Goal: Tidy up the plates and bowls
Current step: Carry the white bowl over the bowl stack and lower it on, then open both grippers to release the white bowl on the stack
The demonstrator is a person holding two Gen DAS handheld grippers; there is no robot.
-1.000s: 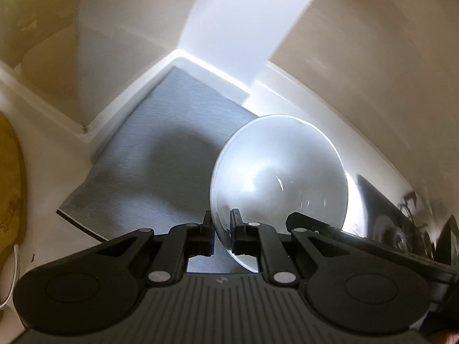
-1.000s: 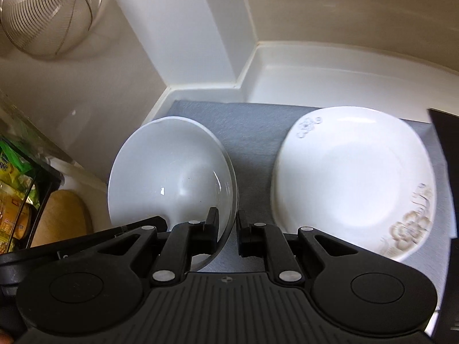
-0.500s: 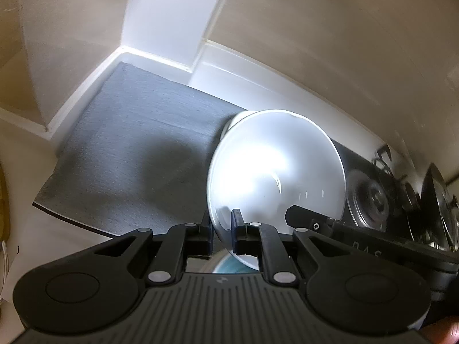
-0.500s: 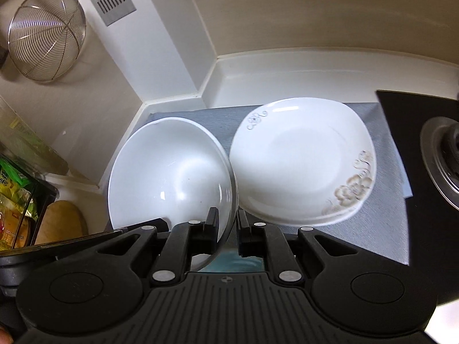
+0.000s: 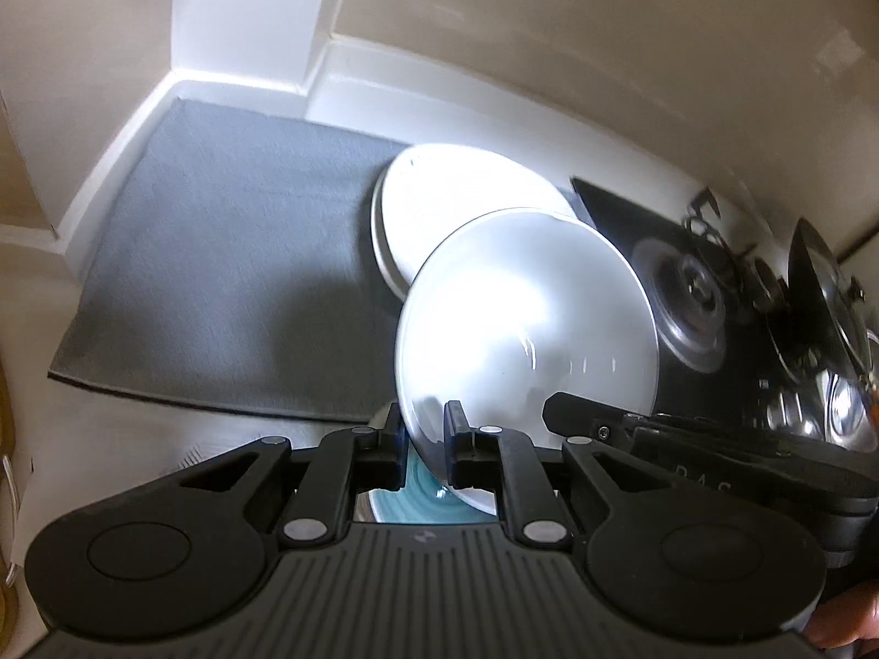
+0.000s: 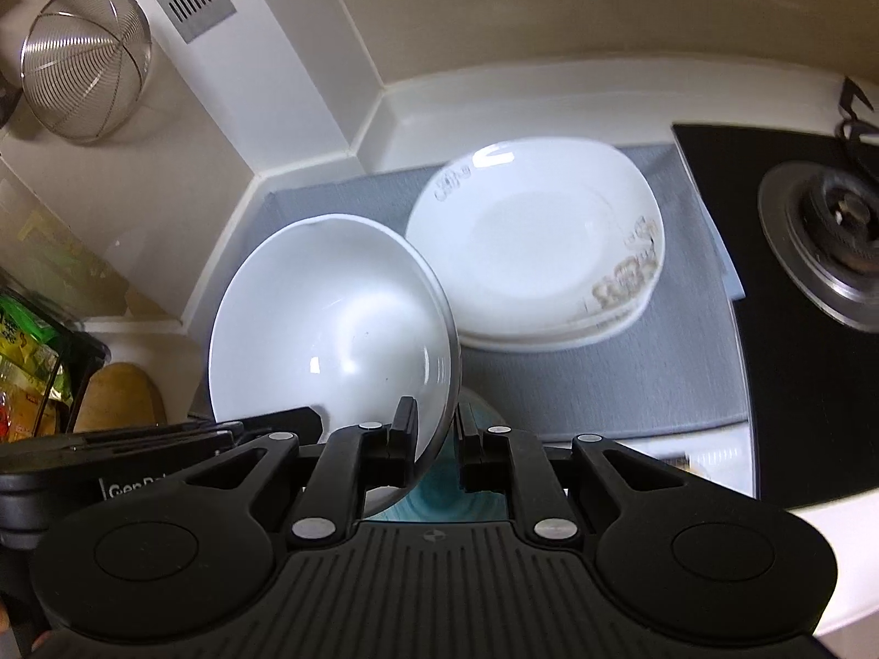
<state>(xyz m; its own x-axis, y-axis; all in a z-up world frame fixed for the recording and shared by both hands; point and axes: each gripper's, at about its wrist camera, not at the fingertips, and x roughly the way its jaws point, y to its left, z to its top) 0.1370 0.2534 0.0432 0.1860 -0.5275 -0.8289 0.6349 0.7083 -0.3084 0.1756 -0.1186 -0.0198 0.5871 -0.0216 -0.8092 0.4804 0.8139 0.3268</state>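
Right wrist: teal dish (image 6: 439,500) mostly hidden.

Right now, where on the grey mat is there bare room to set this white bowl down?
The grey mat is bare on its left part, between the white wall corner and the stacked floral plates. The right side is crowded: plates, then the black stove. A teal dish sits below the white bowl.

One white bowl (image 6: 329,329) sits between the two claws. One stack of square floral plates (image 6: 535,241) lies ahead of the right claw (image 6: 437,428); its edges show at least two. One teal dish (image 6: 456,500) lies below it. One grey mat (image 5: 231,274), one wire strainer (image 6: 85,63), one gas burner (image 6: 835,219).
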